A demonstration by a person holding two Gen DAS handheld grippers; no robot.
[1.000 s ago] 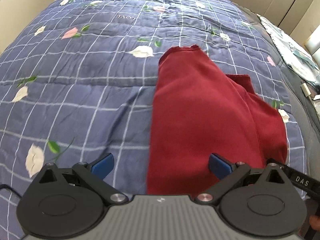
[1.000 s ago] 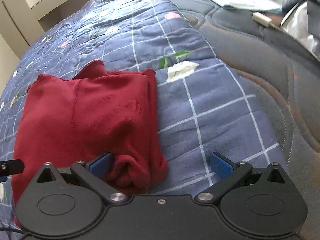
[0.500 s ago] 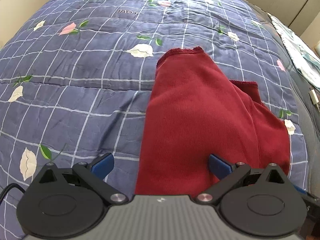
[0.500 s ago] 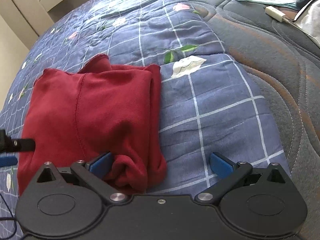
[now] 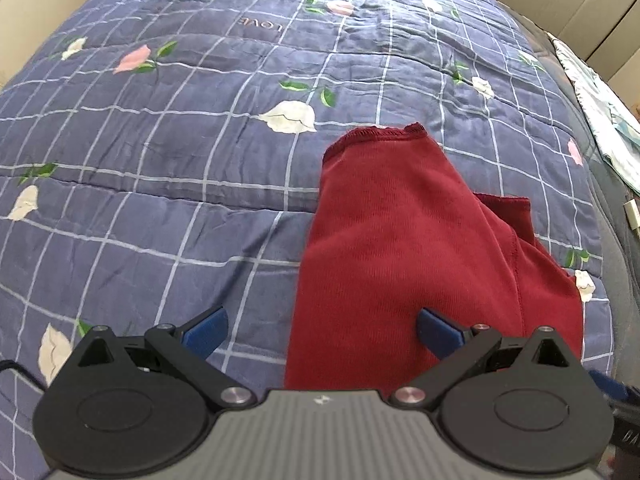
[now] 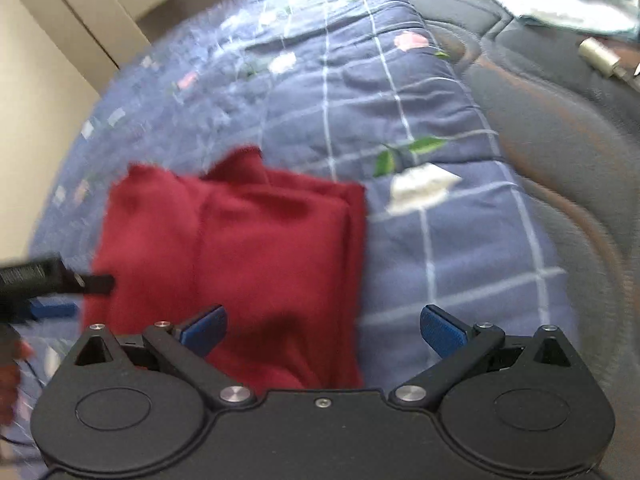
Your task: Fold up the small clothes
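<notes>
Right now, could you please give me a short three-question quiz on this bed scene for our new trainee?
1. True or false: the left hand-held gripper is clamped on the folded dark red knit garment.
2. Multiple choice: the garment lies on A) a bare wooden floor, B) the blue checked floral quilt, C) a metal tray.
3. Fill in: the right hand-held gripper has its jaws ____.

Key
1. False: its blue fingers stand wide apart and grip nothing.
2. B.
3. Open: the left finger is over the garment, the right over the quilt.
</notes>
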